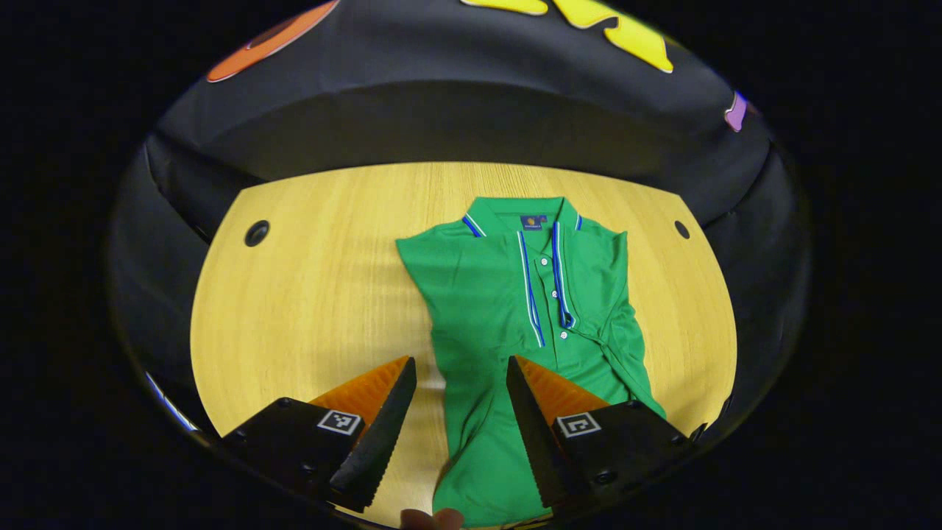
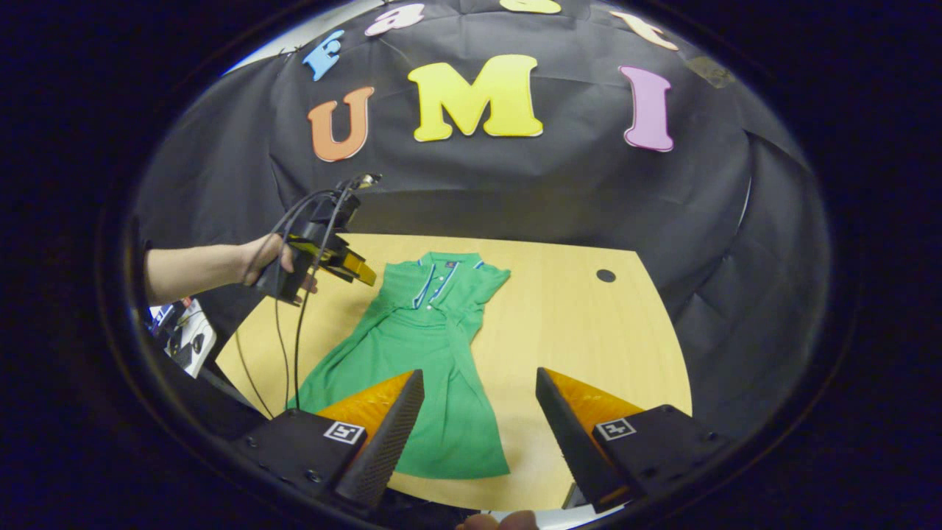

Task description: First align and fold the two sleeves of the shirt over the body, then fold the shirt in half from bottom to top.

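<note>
Shirt (image 1: 508,324) first: a green polo with blue-and-white trim lies flat on the wooden desk (image 1: 309,294), collar (image 1: 519,215) toward the booth wall and hem toward the person. Both sleeves look already turned in over the body, leaving a long narrow panel, so the sleeve step seems done and the bottom-to-top fold is what remains. In the left gripper view the left gripper (image 1: 460,412) hangs above the lower body of the shirt, fingers spread wide and holding nothing, the cloth showing in the gap between them. The right gripper view shows that same tool farther off, raised near the collar end in a hand (image 2: 268,261) with its cable trailing down. The right gripper (image 2: 478,423) hovers above the hem end (image 2: 456,442), its fingers likewise wide apart and empty. Both probably sit high and open because the hem corners must be taken next; each would need to come down to a lower corner, and the hem, lying skewed, may want squaring.
</note>
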### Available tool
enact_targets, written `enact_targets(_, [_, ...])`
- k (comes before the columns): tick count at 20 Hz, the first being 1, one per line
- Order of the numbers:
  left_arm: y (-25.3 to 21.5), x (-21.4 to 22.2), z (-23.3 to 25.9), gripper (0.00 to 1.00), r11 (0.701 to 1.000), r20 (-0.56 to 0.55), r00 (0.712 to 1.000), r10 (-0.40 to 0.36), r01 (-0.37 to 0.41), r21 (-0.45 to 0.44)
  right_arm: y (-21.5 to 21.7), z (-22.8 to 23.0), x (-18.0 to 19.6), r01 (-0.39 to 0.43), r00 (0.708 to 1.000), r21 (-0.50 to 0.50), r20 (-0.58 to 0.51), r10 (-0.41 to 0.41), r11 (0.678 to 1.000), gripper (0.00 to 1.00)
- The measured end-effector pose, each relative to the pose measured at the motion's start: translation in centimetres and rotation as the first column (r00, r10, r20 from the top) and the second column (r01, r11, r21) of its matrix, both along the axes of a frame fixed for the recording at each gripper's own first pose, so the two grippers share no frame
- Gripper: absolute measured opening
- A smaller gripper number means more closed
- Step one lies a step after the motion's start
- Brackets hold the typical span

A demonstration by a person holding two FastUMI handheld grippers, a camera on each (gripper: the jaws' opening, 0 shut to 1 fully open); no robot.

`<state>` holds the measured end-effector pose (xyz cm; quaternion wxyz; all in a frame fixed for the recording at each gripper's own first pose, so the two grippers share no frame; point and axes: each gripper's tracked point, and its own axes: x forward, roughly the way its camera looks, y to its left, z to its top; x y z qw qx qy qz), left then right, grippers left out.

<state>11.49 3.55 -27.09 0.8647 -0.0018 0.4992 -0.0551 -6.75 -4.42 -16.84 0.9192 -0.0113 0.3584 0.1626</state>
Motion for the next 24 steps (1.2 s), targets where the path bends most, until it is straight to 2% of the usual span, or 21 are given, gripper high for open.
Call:
enact_targets(2, [1.6, -2.7, 2.1, 0.81, 0.999, 0.087, 0.996, 0.006, -0.009, 0.036, 0.6, -0.4, 0.4, -0.024, 1.000, -0.018, 0.012, 0.024, 1.000, 0.97])
enact_targets(3, [2.3, -4.4, 3.0, 0.94, 0.998, 0.123, 0.992, -0.002, -0.005, 0.060, 0.9, -0.7, 0.4, -0.033, 0.999, -0.032, 0.015, 0.033, 0.999, 0.97])
enact_targets(4, [2.8, -6.3, 3.5, 0.86, 0.997, 0.151, 0.989, -0.006, -0.005, 0.073, 1.2, -1.2, 0.4, -0.040, 0.999, -0.044, 0.020, 0.041, 0.998, 0.97])
enact_targets(7, [2.4, -13.3, 3.3, 0.86, 0.999, 0.153, 0.988, -0.026, 0.019, 0.050, 1.8, -3.9, -0.8, -0.070, 0.997, -0.076, -0.034, 0.068, 0.995, 0.98])
enact_targets(9, [0.8, -18.0, 1.8, 0.86, 0.998, 0.120, 0.992, -0.051, 0.056, -0.037, 1.8, -5.6, -1.7, -0.085, 0.994, -0.089, -0.076, 0.078, 0.992, 0.98])
enact_targets(14, [2.3, -26.9, -3.2, 0.86, 0.995, -0.022, 0.995, -0.096, 0.095, -0.039, -0.2, -9.1, -4.7, -0.105, 0.984, -0.145, -0.161, 0.082, 0.984, 0.97])
enact_targets(15, [2.0, -28.2, -3.7, 0.86, 0.993, -0.045, 0.994, -0.098, 0.095, -0.066, -0.6, -9.8, -5.5, -0.100, 0.980, -0.145, -0.184, 0.073, 0.984, 0.97])
enact_targets(19, [2.9, -30.6, -6.0, 0.87, 0.994, -0.111, 0.991, -0.080, 0.071, -0.080, -1.9, -13.4, -8.5, -0.092, 0.959, -0.166, -0.280, 0.043, 0.982, 0.97])
enact_targets(24, [3.3, -32.5, -8.9, 0.87, 0.991, -0.238, 0.968, -0.075, 0.046, -0.123, -2.5, -17.5, -11.3, -0.090, 0.908, -0.184, -0.420, 0.004, 0.979, 0.97])
